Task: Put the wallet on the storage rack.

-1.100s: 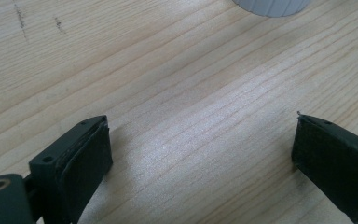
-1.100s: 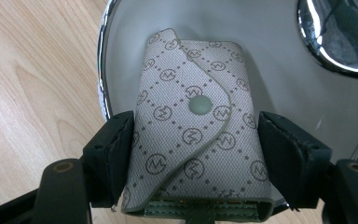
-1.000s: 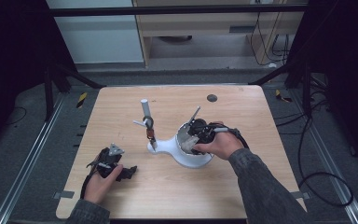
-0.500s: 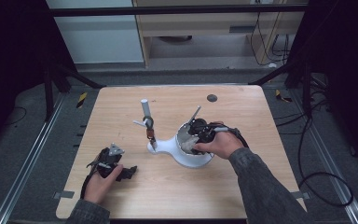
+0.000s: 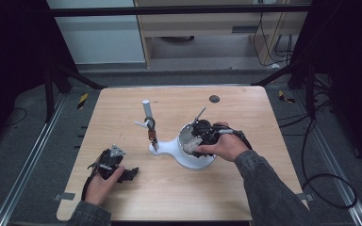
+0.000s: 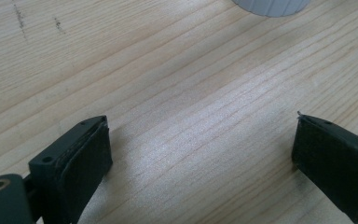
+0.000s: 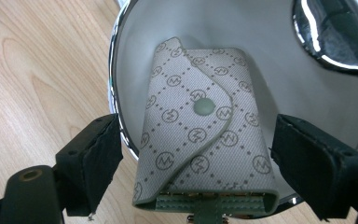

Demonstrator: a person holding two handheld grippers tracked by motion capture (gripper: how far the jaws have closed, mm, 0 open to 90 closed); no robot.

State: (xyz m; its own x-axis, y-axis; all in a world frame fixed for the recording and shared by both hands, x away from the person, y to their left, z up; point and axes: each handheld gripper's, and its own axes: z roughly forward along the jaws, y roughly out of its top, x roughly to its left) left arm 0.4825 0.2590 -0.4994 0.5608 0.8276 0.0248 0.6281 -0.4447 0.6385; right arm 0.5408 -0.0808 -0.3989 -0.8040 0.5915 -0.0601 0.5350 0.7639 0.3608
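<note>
— Since a moment ago, what has moved?

— Only the right claw (image 7: 196, 163): its jaws have just been opening, and the patterned key pouch (image 7: 200, 135) lies between them with gaps on both sides, no pad pressing it. Both hands look unmoved.

— Where is the pouch?

— In the white bowl (image 7: 279, 70) with the chrome rim, flap and snap facing up, its lower end resting over the near rim.

— And around it?

— In the high view the bowl (image 5: 188, 160) sits mid-tabletop (image 5: 245, 113), joined to a white stand (image 5: 147, 110) with a hook just left of it.

— The other hand?

— The left claw (image 6: 200, 158) rests well apart at the near left, jaws wide over bare wood.
</note>
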